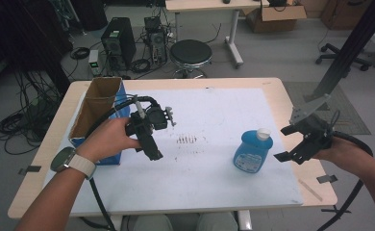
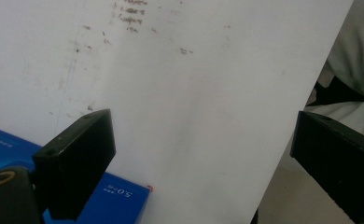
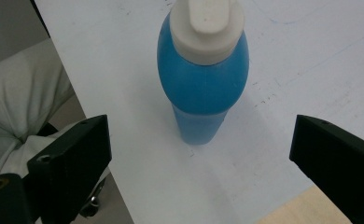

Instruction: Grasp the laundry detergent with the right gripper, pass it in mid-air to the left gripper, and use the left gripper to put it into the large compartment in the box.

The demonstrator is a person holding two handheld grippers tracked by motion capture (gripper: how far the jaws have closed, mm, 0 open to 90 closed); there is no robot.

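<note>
**Right gripper lined up on the blue bottle**

The blue bottle (image 1: 253,152) stood upright on the white mat (image 1: 214,115), its white cap (image 3: 207,29) closed, and everything else is placed from it here. The right gripper (image 1: 286,143) hung just to the right of the bottle, not touching it, with its jaws spread wide and nothing between them. In the right gripper view the bottle sat centred ahead of the two black jaws, which suggests the step in hand was the approach for a grasp. The next move would likely call for bringing the gripper in toward the bottle's body until a jaw stood on either side, then closing below the cap, where the sides look broad and rounded; a squeeze too high might slip off the shoulder.

The left gripper (image 1: 149,140) was well to the left of the bottle, beside the open blue cardboard box (image 1: 99,108), held in the person's left hand (image 1: 109,139). Its jaws were also wide apart and empty; the left gripper view showed bare mat between them and a corner of the box by one jaw.
</note>
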